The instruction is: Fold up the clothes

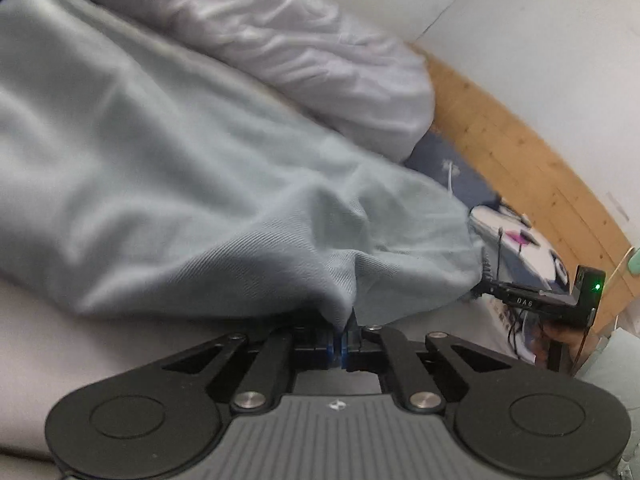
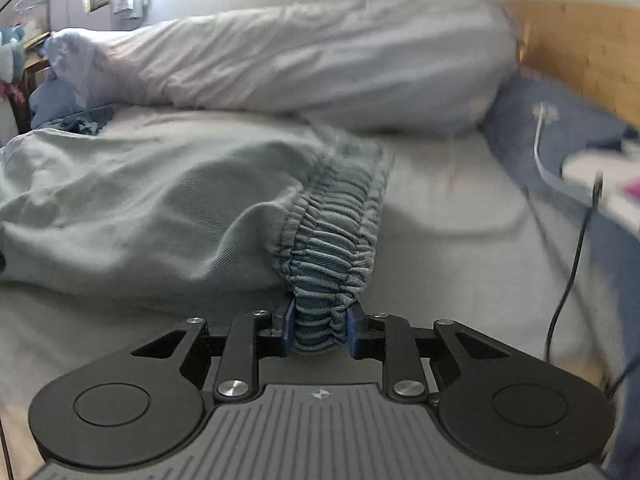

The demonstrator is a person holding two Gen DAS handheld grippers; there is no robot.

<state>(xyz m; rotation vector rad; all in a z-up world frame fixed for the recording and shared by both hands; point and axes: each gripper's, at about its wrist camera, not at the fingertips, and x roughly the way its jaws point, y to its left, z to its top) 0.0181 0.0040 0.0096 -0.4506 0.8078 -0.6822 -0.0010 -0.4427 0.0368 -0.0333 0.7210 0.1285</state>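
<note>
Pinching pale trousers [image 1: 168, 184], left gripper [image 1: 343, 344] hides its fold; right gripper [image 2: 320, 330] clamps the blurred waistband [image 2: 336, 232].

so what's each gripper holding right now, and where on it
Both hold the pale blue-grey garment. The left gripper pinches a fold of its plain fabric; the right gripper has the gathered elastic waistband between its pads.

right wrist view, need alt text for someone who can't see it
The right tool grips the gathered elastic waistband of pale blue-grey trousers lying on a bed sheet. Behind them lies a white duvet, and to the right are a wooden headboard and a black cable.
</note>
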